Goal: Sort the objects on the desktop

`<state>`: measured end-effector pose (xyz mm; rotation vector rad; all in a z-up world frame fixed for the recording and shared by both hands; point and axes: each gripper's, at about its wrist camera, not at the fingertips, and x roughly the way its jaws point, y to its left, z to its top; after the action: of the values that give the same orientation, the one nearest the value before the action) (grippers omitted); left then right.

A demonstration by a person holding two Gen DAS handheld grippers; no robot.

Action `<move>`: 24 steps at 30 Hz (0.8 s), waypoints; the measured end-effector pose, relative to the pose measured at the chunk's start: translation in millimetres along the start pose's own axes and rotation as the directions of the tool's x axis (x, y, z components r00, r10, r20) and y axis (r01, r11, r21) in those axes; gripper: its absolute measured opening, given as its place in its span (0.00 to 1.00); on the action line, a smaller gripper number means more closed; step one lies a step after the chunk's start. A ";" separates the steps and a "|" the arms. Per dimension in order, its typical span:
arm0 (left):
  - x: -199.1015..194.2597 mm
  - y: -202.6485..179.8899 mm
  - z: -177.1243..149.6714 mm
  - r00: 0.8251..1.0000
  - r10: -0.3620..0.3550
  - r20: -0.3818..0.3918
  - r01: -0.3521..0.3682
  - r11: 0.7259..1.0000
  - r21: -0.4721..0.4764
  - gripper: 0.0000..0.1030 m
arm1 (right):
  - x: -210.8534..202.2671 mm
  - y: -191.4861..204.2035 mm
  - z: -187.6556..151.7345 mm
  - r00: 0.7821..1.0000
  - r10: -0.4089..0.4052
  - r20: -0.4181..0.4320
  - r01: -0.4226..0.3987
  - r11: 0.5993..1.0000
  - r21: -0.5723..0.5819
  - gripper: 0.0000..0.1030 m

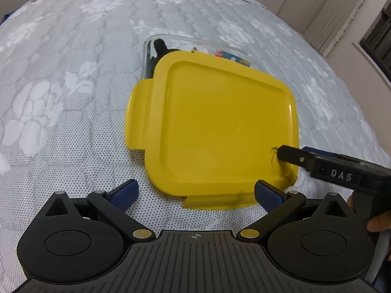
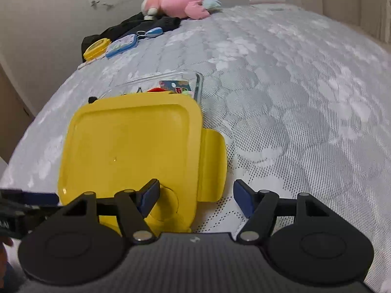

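Yellow plastic lid [image 1: 215,127] lies askew over the clear container [image 1: 149,56], covering the near part and leaving the far edge open; the box sits on a grey quilted mattress [image 1: 73,97].

Nearest: left gripper [image 1: 195,193] has its jaws spread, with the lid's near edge and front tab between the blue pads, not pressed. Right gripper [image 2: 195,200] is part open; its left pad [image 2: 149,199] overlaps the lid's near right corner, its right pad hangs over mattress. No pinch visible.

Mid: lid is tilted, side latch tabs splayed outward. Small items, a printed card [image 2: 174,86] and something red, show in the uncovered gap.

Far: pink plush toy [image 2: 176,1], a small yellow box [image 2: 96,47] and a blue case [image 2: 122,45] at the mattress edge.

Risks, judged:
- One-corner grip could pivot the lid, sliding it off the rim.
- Soft mattress may let the box tip under downward push.
- Unaligned lid could jam on the contents.
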<state>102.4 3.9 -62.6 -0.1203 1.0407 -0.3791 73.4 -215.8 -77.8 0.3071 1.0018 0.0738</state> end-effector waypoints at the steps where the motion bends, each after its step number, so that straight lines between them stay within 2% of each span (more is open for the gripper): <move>1: -1.0 -0.1 -0.7 1.000 -0.001 0.003 0.001 1.000 -0.002 1.00 | 0.3 -1.7 0.2 1.000 0.004 -0.005 -0.004 1.000 0.014 0.68; 10: 3.0 2.4 1.3 1.000 0.019 0.015 -0.019 1.000 -0.014 1.00 | 1.1 -8.3 0.4 0.999 0.024 -0.033 -0.021 0.998 0.064 0.84; 16: 5.2 19.5 3.2 0.998 0.061 -0.013 -0.062 0.993 -0.105 1.00 | 0.4 -8.9 -0.8 1.000 0.025 -0.011 -0.024 0.996 0.084 0.85; 19: 5.0 22.5 3.2 0.997 0.078 -0.009 -0.078 0.990 -0.118 1.00 | 2.1 -6.8 -0.6 0.999 -0.005 -0.032 0.007 0.998 0.065 0.94; 22: 3.6 22.3 2.7 0.997 0.077 0.009 -0.076 0.990 -0.117 1.00 | -0.2 -2.5 -0.6 0.999 -0.036 -0.026 0.037 0.999 0.017 0.88; 24: 3.4 21.6 2.5 0.997 0.075 0.022 -0.072 0.991 -0.116 1.00 | -2.3 0.6 -0.5 0.999 -0.036 -0.021 0.036 0.999 -0.010 0.74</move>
<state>111.5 22.6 -70.0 -0.1891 1.0382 -0.2504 71.8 -215.6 -76.0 0.2795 1.0278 0.0492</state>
